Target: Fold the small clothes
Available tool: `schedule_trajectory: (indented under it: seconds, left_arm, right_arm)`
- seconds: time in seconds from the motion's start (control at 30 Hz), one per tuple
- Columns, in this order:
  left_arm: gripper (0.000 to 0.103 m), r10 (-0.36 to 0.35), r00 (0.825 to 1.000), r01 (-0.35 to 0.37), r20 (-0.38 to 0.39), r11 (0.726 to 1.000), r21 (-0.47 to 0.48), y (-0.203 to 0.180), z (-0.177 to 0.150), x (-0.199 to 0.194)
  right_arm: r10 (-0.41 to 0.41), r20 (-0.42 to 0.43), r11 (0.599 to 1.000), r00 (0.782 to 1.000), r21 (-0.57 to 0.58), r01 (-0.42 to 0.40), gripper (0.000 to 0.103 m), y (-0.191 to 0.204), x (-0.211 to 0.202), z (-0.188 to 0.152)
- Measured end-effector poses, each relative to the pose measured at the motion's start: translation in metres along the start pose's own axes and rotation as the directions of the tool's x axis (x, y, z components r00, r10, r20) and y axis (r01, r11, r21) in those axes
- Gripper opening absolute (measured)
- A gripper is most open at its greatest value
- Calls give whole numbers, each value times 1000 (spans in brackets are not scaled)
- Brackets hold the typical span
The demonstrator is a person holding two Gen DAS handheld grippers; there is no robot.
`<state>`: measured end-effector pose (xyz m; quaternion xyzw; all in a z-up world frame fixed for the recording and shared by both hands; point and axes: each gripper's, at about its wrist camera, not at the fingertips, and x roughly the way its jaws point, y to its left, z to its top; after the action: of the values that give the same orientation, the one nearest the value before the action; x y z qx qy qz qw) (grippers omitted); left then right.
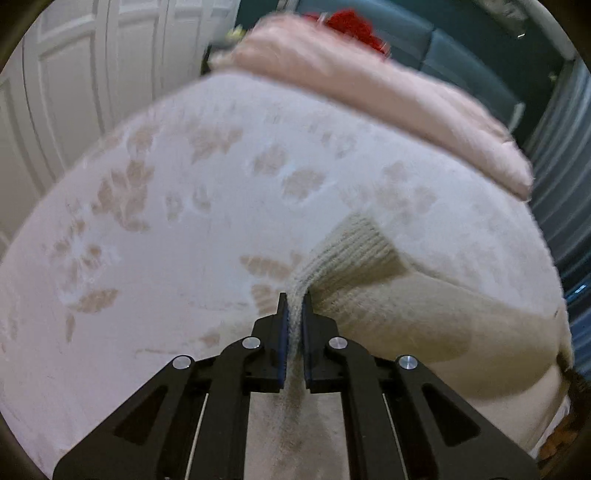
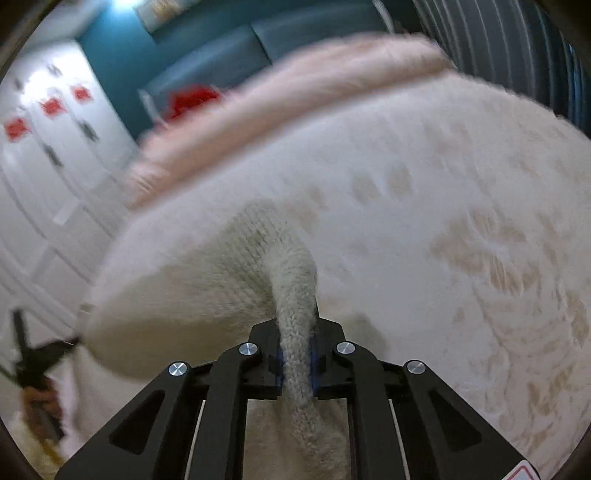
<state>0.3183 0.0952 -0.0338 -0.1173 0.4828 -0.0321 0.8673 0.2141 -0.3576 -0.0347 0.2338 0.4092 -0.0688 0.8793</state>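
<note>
cream ribbed knit garment (image 1: 354, 254), white leaf-patterned blanket (image 1: 184, 206), pink pillow (image 1: 369, 92)

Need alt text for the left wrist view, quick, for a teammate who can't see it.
The left gripper is shut on the ribbed edge of a cream knit garment, held over a white bedspread with a tan leaf pattern. A pink blanket lies along the far edge.

Left tongs (image 1: 294, 306) clamped on ribbed edge of a cream knit garment (image 1: 388, 295), which trails right over a white bed cover with beige leaf print (image 1: 166, 206), pink folded blanket (image 1: 369, 99) at far edge, red item (image 1: 354, 24) behind it, white panelled doors (image 1: 74, 92) left.
</note>
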Motion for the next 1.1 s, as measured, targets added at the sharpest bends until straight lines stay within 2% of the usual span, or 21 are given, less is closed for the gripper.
schedule_trajectory:
  seconds: [0.07,0.1,0.13,0.17,0.2,0.27,0.33,0.43,0.53,0.57,0.6,0.63,0.67,0.7,0.8,0.93,0.97,1.0,1.03,1.07,1.1]
  left_arm:
    - [6,45,995,-45,-93,999,0,3,-12,35]
    - [6,64,994,-63,-89,998,23,1,-20,41]
    - [8,68,996,-66,-54,997,37,-2,-22,35]
    - [10,67,997,-65,-29,997,51,-6,-24,26]
    - [10,71,997,-70,-18,995,67,-10,-25,16]
    - [10,57,996,-64,65,991,116,-24,-31,-23]
    - [10,16,995,-31,99,988,151,-36,-44,-49]
    - [12,-66,998,65,5,987,145,-49,-82,-52]
    - [12,-22,996,34,-90,990,139,-44,-122,-26]
    - [12,-25,996,36,-87,991,128,-38,-131,-21]
    - [12,-45,998,51,-45,992,120,-30,-138,-25]
    - [11,-40,998,45,-42,992,121,-29,-139,-31]
    - [11,-38,998,43,-45,993,112,-26,-139,-39]
    - [11,-42,998,46,-41,994,95,-23,-138,-49]
    - [11,-100,995,100,-3,993,55,-22,-137,-75]
    - [11,-106,992,110,-71,992,54,-38,-151,-58]
    - [12,-93,992,98,-80,993,63,-39,-159,-52]
    - [12,-71,995,77,-75,994,80,-38,-164,-49]
    - [12,-31,998,38,-60,993,109,-32,-167,-48]
    - [12,-20,999,25,-49,993,115,-26,-170,-49]
    - [10,-28,999,32,-44,995,99,-11,-169,-49]
  right_arm:
    - [-70,-168,997,983,25,76,11,-19,52,-19]
    - [-64,-146,997,987,25,68,11,-19,51,-22]
    - [-69,-108,997,992,23,72,20,-16,40,-20]
    - [-79,-69,996,994,25,81,23,-8,22,-16]
    - [-88,-20,996,996,7,88,23,1,1,-13]
    - [-59,51,997,997,-47,61,23,19,-32,-13]
    - [-7,61,996,998,-84,12,23,37,-50,-21]
    - [82,-61,986,995,-141,-90,19,72,-37,-64]
    - [21,-146,975,989,-215,-52,15,87,-9,-102]
    - [-13,-161,975,987,-222,-23,11,80,1,-113]
    - [6,-160,982,987,-186,-36,10,70,3,-117]
    - [54,-162,995,985,-80,-67,7,55,-5,-115]
    - [64,-155,998,986,-18,-67,8,51,-15,-113]
    - [83,-139,997,987,8,-83,14,51,-26,-111]
    - [157,-115,981,981,-98,-168,14,100,-52,-114]
    - [238,-221,937,946,-204,-283,14,173,-34,-148]
    - [235,-267,926,935,-230,-299,13,192,-16,-162]
    - [214,-287,919,934,-264,-292,9,203,-6,-172]
    - [180,-290,912,940,-309,-270,2,207,-1,-181]
    - [132,-267,905,955,-361,-226,1,202,4,-186]
    - [127,-260,908,957,-359,-218,0,189,2,-184]
